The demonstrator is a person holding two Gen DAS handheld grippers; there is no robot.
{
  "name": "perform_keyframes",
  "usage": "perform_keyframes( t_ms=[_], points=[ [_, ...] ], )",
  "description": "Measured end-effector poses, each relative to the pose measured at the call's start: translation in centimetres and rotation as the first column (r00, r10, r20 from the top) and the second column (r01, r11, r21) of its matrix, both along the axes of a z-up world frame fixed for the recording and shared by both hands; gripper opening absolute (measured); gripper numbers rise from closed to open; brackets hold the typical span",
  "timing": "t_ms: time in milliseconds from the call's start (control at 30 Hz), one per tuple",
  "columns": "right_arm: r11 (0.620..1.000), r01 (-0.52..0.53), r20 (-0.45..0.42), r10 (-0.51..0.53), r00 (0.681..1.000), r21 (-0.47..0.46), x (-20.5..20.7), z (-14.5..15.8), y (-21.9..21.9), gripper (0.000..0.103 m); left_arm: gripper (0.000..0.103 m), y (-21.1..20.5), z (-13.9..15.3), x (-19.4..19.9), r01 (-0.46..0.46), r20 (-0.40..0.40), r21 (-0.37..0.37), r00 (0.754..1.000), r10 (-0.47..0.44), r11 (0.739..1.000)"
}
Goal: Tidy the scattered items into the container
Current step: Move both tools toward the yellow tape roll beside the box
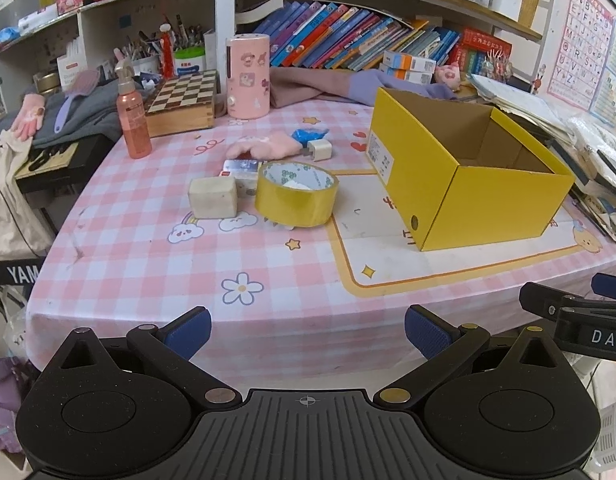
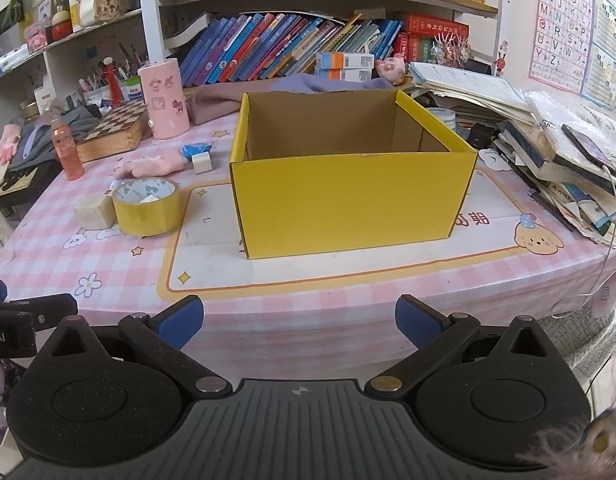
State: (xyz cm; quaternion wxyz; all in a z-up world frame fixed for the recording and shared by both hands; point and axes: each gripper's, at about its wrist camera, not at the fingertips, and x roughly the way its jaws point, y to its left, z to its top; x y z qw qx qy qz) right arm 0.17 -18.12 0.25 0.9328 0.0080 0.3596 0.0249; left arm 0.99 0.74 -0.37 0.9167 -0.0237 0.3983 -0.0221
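Left gripper point(image 1: 308, 332) held off the near edge of the tabletop, jaws spread wide, nothing between them; blue pads point(image 1: 190, 330) clear of the cloth. Right gripper point(image 2: 300, 324) likewise wide and empty, also short of the near edge, squarely facing the yellow box point(image 2: 347, 200).

Ahead of the left gripper, across a bare stretch of pink checked tablecloth point(image 1: 148, 264): roll of yellow tape point(image 1: 296, 194) lying flat, hole upward, no long axis to speak of. Just left of it, a pale block point(image 1: 212, 197), close beside the roll; whether touching could not be told. Behind those, a small printed packet point(image 1: 240, 168), partly hidden. Further toward the far edge, a pink glove point(image 1: 264, 148), long axis running across the table, then a white plug point(image 1: 319, 150) and a blue wrapper point(image 1: 309, 135) right beside it.

Box open-topped, apparently empty, standing right of centre on the tabletop, just right of the tape.

Judged: whole cluster lay ahead and slightly left of the left gripper, well left of the right one, so left hand nearer. Tape nearest of the lot; likely first pick, then a short carry rightward over the box's left wall. Nothing yet tidied.
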Motion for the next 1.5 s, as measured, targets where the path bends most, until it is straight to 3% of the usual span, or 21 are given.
perform_keyframes(
  t_ms=[1000, 1500],
  points=[
    [0.998, -0.061, 0.002, 0.061, 0.998, 0.027, 0.1, 0.1, 2.4, 0.103, 0.103, 2.1, 0.1, -0.6, 0.012, 0.0, -0.023, 1.0, -0.012, 1.0],
    [0.981, -0.191, 0.0, 0.191, 0.982, 0.031, 0.6, 0.5, 6.8, 0.103, 0.103, 6.2, 0.1, -1.4, -0.107, -0.015, -0.037, 0.994, 0.107, 0.994]
  ],
)
